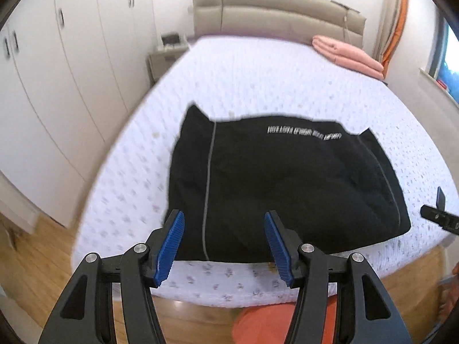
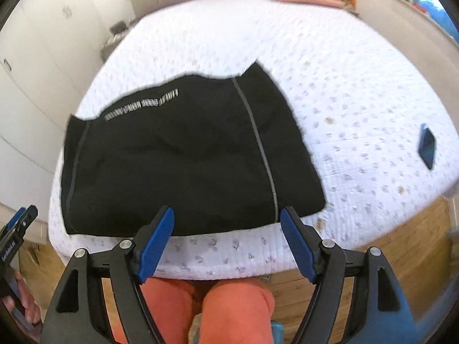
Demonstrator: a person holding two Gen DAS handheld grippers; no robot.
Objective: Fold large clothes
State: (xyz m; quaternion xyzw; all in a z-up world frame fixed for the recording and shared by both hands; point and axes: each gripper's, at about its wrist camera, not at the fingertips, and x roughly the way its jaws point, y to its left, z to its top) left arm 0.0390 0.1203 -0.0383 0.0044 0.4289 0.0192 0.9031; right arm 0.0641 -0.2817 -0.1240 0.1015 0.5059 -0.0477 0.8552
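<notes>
Blue ribbed pads (image 1: 172, 246) line the two black fingers of the left tool (image 1: 224, 246), which fills the bottom of the left wrist view. Its fingers stand wide apart and hold nothing. They hang over the near edge of the bed (image 1: 258, 80), just short of the black garment (image 1: 287, 183).

That garment lies folded into a broad rectangle on the near part of the bed, close to the foot edge. Two thin grey seams run from its far edge to its near edge, and a line of white lettering, too blurred to read, crosses the far side.

From the right wrist view, the right tool (image 2: 226, 243) is likewise spread apart and empty, above the bed edge beside the garment's (image 2: 178, 157) near hem. Below it are the person's legs in orange trousers (image 2: 229, 309). A dark flat item (image 2: 427, 146) lies on the bed to the right, well apart from the garment; what it is cannot be told.

The bed has a white cover with small pale flowers. A folded pink blanket (image 1: 347, 54) sits at its far right corner, near the beige padded headboard (image 1: 275, 14). White wardrobe doors (image 1: 57, 80) stand along the left, above a wooden floor (image 1: 31, 258).
</notes>
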